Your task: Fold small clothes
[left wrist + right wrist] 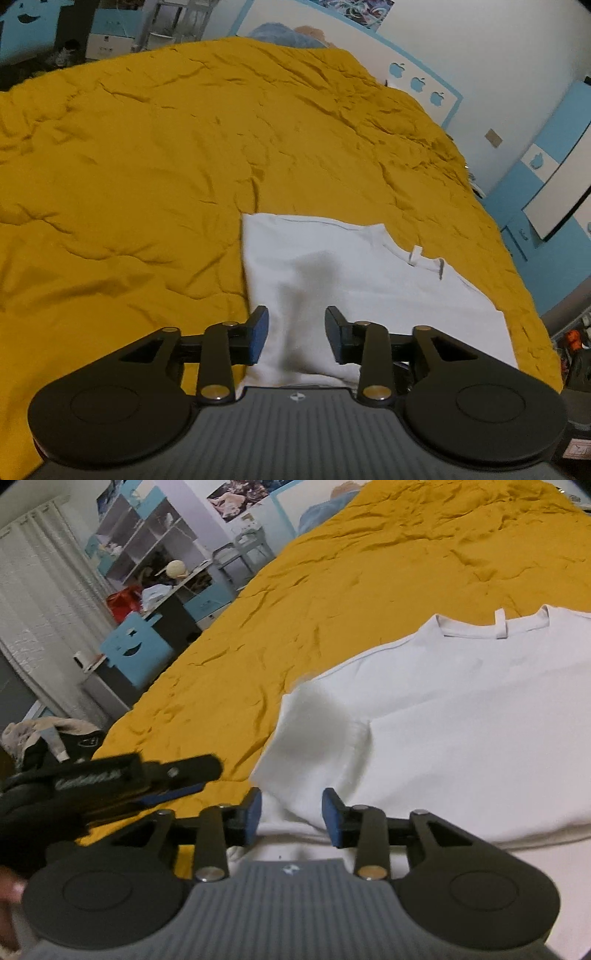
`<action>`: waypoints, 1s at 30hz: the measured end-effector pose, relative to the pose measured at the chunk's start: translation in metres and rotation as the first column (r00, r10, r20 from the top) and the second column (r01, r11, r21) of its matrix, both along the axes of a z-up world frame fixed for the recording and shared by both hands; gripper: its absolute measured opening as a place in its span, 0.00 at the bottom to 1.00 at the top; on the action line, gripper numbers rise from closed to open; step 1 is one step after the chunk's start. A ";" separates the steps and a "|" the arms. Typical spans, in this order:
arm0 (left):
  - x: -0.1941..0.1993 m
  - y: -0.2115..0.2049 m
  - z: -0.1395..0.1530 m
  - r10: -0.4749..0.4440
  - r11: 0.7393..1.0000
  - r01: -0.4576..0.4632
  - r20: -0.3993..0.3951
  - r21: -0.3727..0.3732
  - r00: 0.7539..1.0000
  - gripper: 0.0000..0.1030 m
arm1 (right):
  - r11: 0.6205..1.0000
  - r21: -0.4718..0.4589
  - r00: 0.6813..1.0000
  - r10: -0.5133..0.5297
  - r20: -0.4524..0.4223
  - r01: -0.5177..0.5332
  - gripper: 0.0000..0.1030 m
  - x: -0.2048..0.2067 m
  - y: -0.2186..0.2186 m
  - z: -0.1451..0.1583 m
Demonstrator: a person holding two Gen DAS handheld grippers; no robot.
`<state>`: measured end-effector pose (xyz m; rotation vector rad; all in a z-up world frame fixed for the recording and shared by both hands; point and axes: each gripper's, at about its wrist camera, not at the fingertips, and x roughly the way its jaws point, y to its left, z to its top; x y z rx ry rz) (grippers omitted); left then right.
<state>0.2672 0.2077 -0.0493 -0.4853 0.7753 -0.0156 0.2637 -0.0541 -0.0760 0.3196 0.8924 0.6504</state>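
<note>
A white T-shirt (351, 269) lies on the mustard-yellow bedspread (147, 147), its left side folded in, its collar (428, 262) to the right. My left gripper (297, 332) is open, just above the shirt's near left part, holding nothing. In the right wrist view the same shirt (461, 716) fills the right half, collar (495, 626) at the far edge, a folded sleeve (317, 731) at its left. My right gripper (291, 818) is open above the shirt's near edge, empty. The left gripper (147, 775) shows blurred at the left, low over the bedspread.
The bedspread (332, 590) is wrinkled and spreads far to the left and behind the shirt. The bed's right edge (524, 280) runs beside a blue-and-white wall. Shelves and a desk with clutter (147, 590) stand beyond the bed's left side.
</note>
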 end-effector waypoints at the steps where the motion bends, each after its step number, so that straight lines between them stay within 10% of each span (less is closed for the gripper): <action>1: 0.001 -0.001 -0.001 -0.004 1.000 0.004 -0.002 -0.003 1.000 0.46 | 1.000 -0.002 1.000 -0.004 0.002 0.004 0.35 0.000 -0.005 0.000; 12: 0.021 -0.020 -0.023 -0.020 0.997 0.023 -0.046 0.068 0.999 0.46 | 0.970 -0.121 0.974 -0.199 0.111 0.212 0.35 0.012 -0.116 0.013; 19: 0.011 -0.034 -0.022 -0.054 0.979 0.065 -0.064 0.192 0.997 0.46 | 0.852 -0.336 0.909 -0.330 0.253 0.402 0.40 -0.016 -0.228 0.018; 30: -0.005 -0.042 -0.038 -0.122 0.945 0.177 -0.203 0.277 0.972 0.48 | 0.683 -0.637 0.927 -0.181 0.327 0.358 0.43 -0.021 -0.267 -0.015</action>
